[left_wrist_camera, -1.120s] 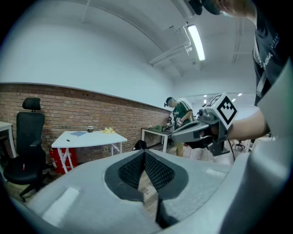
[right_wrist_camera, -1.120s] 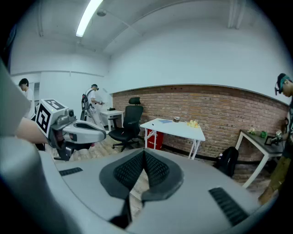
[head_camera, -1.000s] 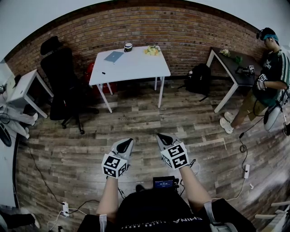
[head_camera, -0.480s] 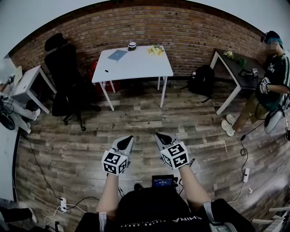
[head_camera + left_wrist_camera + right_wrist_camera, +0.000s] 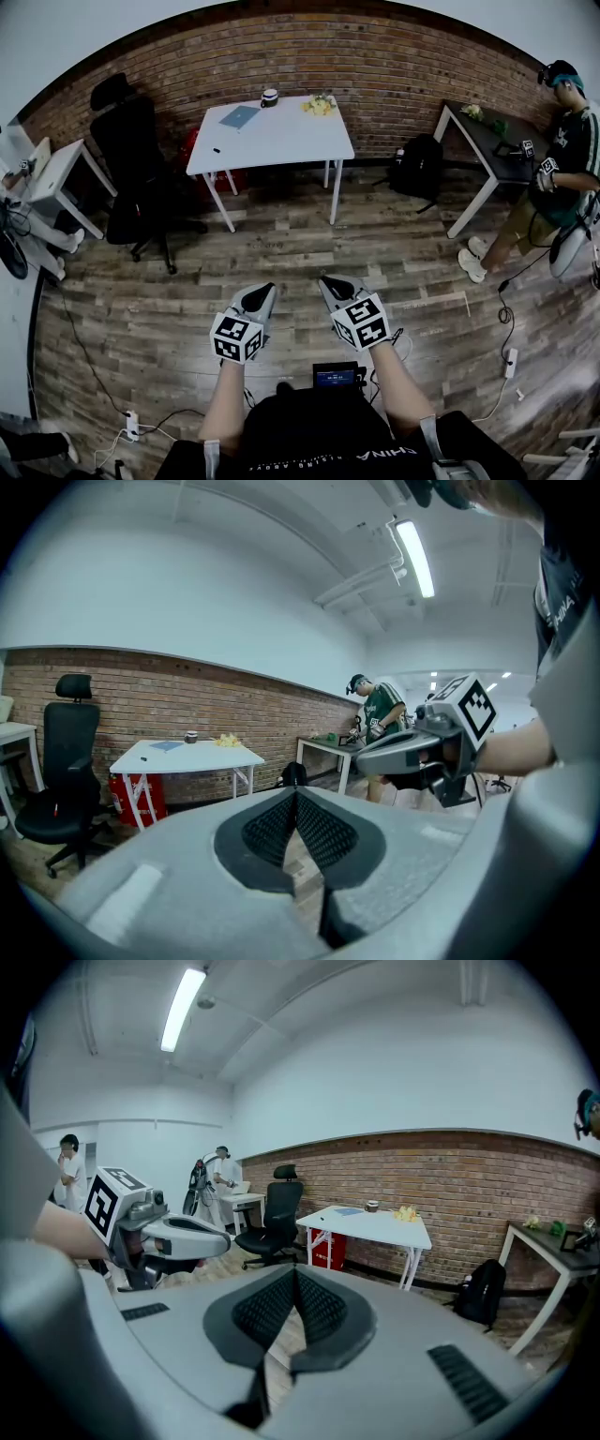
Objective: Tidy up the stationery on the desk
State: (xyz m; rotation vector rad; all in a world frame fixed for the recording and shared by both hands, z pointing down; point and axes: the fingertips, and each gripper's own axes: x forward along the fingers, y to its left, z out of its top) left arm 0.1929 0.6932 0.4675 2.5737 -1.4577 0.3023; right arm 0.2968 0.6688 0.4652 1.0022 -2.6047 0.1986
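Low at 6 o'clock in the head view, side by side and just apart: the left gripper [image 5: 266, 287] and the right gripper [image 5: 324, 278], both pointed toward 12 o'clock over the brown wooden plank floor [image 5: 281, 253]. In the left gripper view, jaws of the left gripper [image 5: 296, 795] closed flat together, black ribbed pads [image 5: 269, 827] touching, empty. At 2 o'clock there, the right gripper [image 5: 375, 757]. In the right gripper view, jaws of the right gripper [image 5: 294, 1275] likewise pressed together, nothing held. At 9 o'clock there, the left gripper [image 5: 211, 1237].

Well apart from both grippers, at 12 o'clock across the floor: the white rectangular desk [image 5: 281, 141], set against the red brick wall [image 5: 375, 56]. On its top, toward the wall:
- a flat blue notebook [image 5: 239, 116]
- at 1 o'clock of it, a small round dark-and-white pot [image 5: 269, 96]
- further toward 3 o'clock, a cluster of small yellow items [image 5: 317, 105]

Near the desk's 8 o'clock edge, a small black object [image 5: 216, 150], too small to name.

At 9 o'clock of the desk, a black office chair [image 5: 131, 169]. At 3 o'clock, a black backpack [image 5: 412, 164] on the floor, then a dark-topped table [image 5: 478, 136] with a person in a green top [image 5: 567, 141] standing at it.
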